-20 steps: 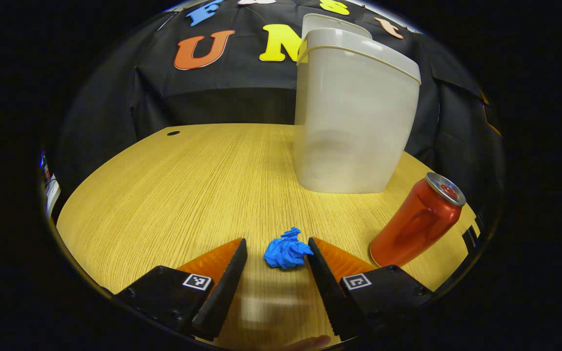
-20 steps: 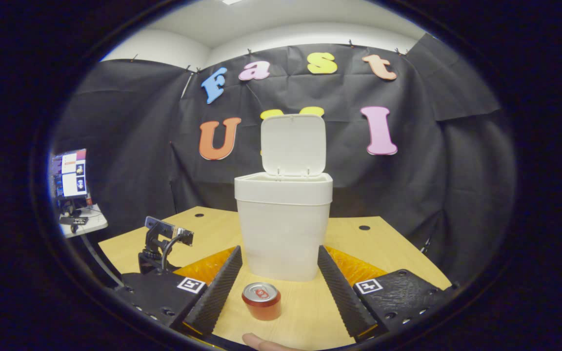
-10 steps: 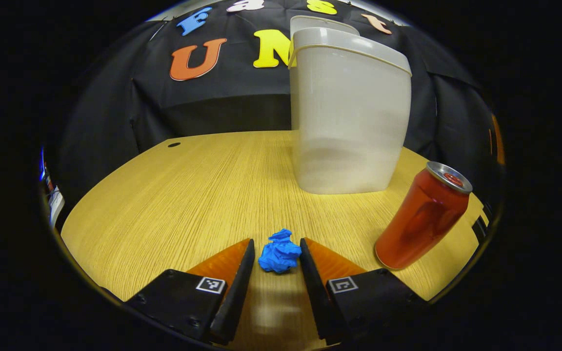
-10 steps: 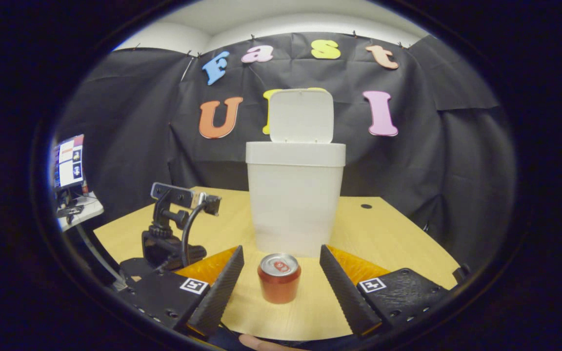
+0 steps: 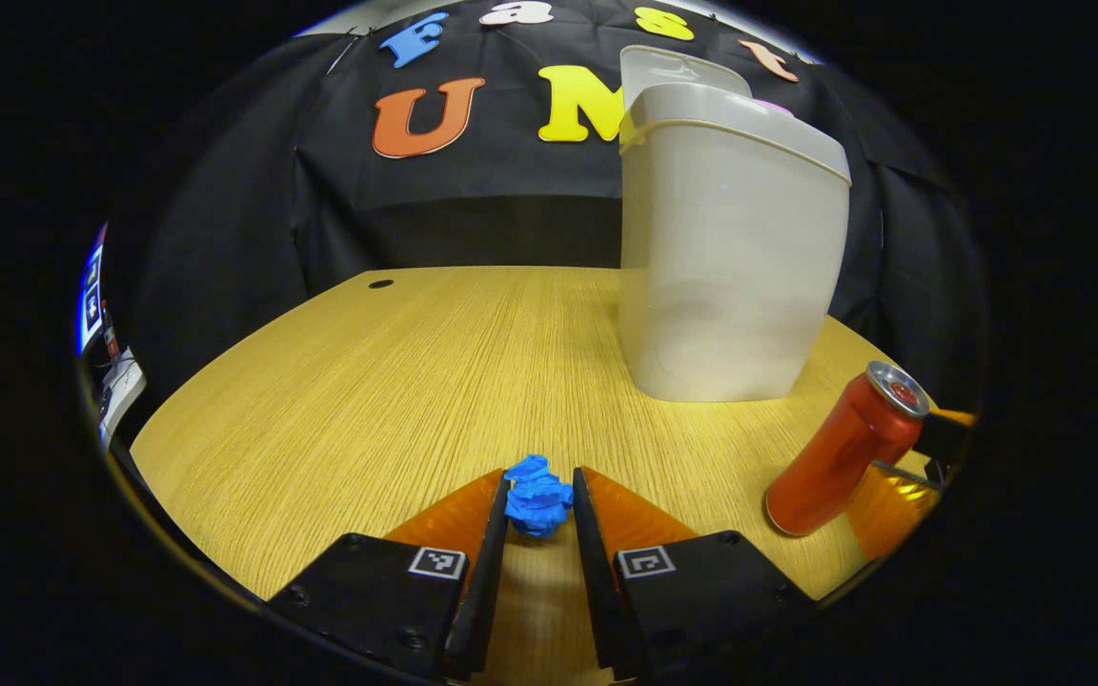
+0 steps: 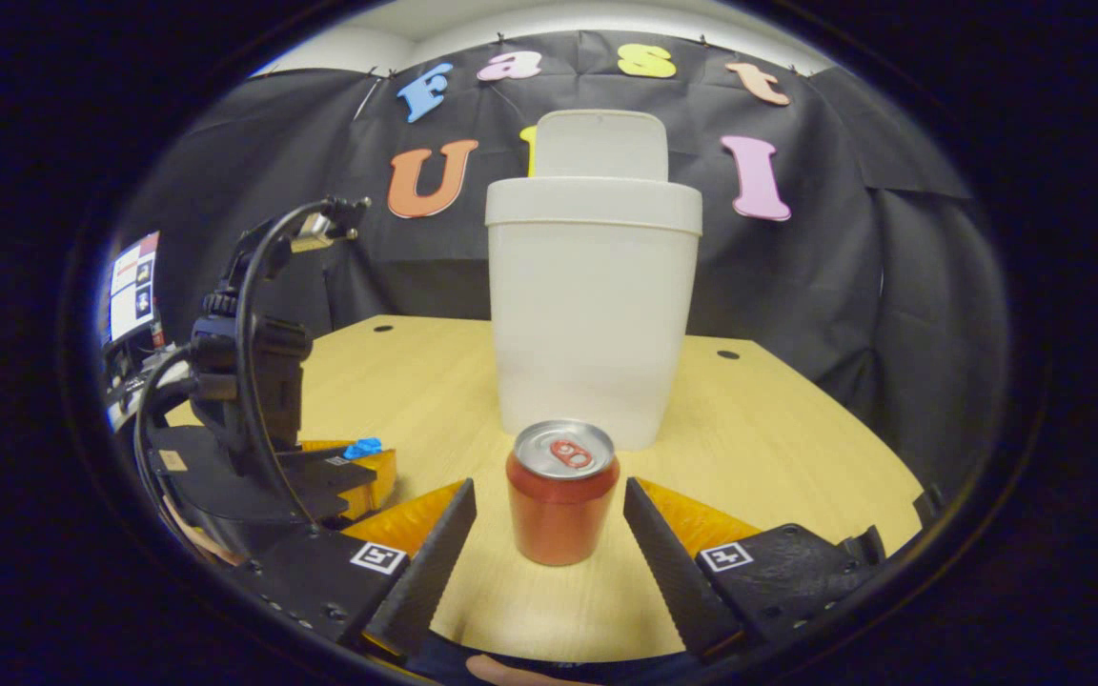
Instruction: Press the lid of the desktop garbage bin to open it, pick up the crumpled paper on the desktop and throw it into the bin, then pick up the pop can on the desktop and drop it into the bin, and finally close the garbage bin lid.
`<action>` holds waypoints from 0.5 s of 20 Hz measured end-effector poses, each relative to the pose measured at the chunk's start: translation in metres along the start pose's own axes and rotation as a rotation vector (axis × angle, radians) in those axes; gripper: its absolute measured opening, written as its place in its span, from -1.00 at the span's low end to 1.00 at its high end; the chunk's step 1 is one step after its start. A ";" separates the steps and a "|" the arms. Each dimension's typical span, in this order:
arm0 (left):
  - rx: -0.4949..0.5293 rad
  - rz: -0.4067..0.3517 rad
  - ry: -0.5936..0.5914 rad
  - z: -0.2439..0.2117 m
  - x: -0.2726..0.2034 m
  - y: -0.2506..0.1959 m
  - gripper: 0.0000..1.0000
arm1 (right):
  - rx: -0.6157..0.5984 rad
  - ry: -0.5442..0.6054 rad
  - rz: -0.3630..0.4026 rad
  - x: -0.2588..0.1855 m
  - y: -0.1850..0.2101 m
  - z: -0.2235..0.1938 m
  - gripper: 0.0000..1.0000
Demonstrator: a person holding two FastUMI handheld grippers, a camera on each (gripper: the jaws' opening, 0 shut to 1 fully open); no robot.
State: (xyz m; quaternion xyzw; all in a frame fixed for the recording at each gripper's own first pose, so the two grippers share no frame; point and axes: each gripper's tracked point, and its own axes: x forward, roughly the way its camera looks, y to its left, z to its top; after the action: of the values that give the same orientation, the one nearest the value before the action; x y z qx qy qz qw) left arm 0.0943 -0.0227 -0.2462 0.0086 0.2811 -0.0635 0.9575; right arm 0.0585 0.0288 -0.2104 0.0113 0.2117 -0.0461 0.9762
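The blue crumpled paper lies on the wooden table, and my left gripper is shut on it, both fingers pressing its sides. The white bin stands behind to the right with its lid up. In the right gripper view the red pop can stands upright between the fingers of my open right gripper, untouched on either side. Behind it rises the bin, lid upright. The left gripper with the blue paper sits low at the left. The can also stands at the right of the left gripper view.
A small side table with a screen stands beyond the table's left edge. Cable holes mark the far part of the tabletop. One finger of the right gripper shows beside the can in the left gripper view.
My left gripper's fingers have closed in on the blue paper. My right gripper has come down and forward, so the can now stands between its fingers.
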 end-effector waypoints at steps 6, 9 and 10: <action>0.044 0.005 -0.037 0.010 -0.009 -0.002 -0.12 | 0.012 -0.005 0.026 0.010 -0.001 -0.002 0.87; 0.092 0.010 -0.039 0.014 -0.012 0.005 -0.12 | 0.004 -0.009 0.046 0.010 0.002 -0.001 0.91; 0.094 0.015 -0.045 0.016 -0.013 0.009 -0.12 | 0.008 -0.013 0.055 0.011 0.002 -0.001 0.91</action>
State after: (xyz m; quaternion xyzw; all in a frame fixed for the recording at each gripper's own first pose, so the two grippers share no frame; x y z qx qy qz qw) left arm 0.0933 -0.0129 -0.2258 0.0545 0.2563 -0.0696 0.9625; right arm 0.0689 0.0303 -0.2156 0.0205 0.2046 -0.0203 0.9784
